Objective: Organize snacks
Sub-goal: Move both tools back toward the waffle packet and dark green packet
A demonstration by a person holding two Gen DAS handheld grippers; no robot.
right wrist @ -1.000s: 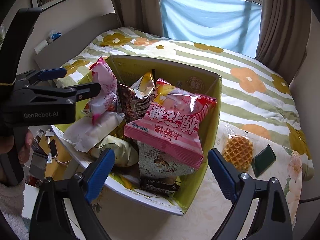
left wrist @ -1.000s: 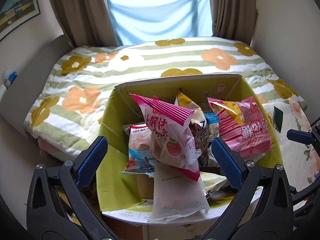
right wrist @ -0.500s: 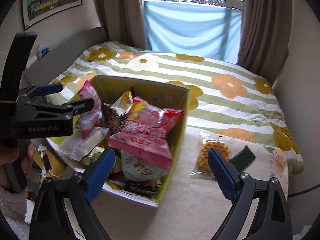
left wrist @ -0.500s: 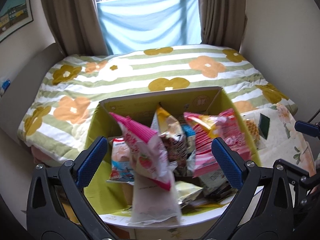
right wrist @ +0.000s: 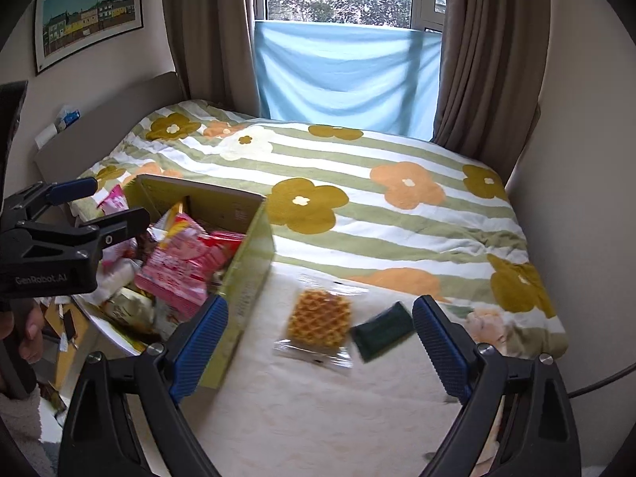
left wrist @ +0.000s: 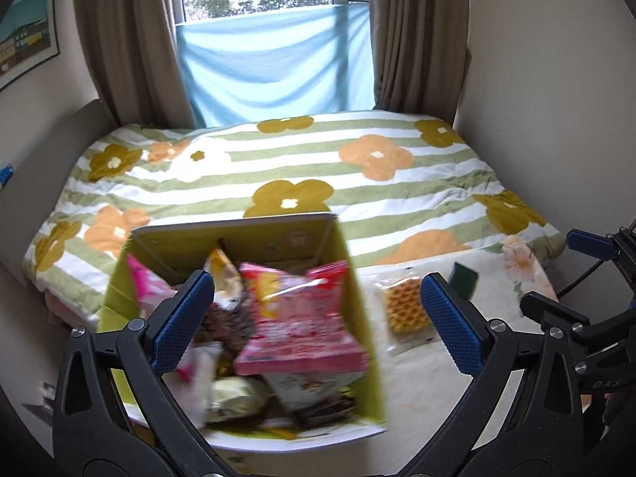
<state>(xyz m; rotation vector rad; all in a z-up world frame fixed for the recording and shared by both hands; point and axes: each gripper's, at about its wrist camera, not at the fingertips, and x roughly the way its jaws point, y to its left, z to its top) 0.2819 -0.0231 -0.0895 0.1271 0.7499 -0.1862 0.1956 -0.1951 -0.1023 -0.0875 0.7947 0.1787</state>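
Note:
A yellow-green cardboard box (left wrist: 359,318) (right wrist: 246,278) stands on a cream-clothed table, filled with several snack bags; a pink striped bag (left wrist: 302,326) (right wrist: 179,266) lies on top. A wrapped waffle (right wrist: 320,320) (left wrist: 405,310) and a small dark green packet (right wrist: 383,332) (left wrist: 465,280) lie on the cloth right of the box. My left gripper (left wrist: 318,326) is open and empty above the box's front. My right gripper (right wrist: 320,351) is open and empty, with the waffle and packet between its fingers in view.
A bed with a green-striped flowered blanket (left wrist: 302,175) (right wrist: 357,198) lies beyond the table. Curtains and a window with a blue cloth (right wrist: 342,75) stand at the back. Clutter lies low on the left beside the table (right wrist: 59,334).
Both grippers have pulled back and up from the box. The right view has swung right, so the waffle and green packet now sit between its fingers. Both stay open.

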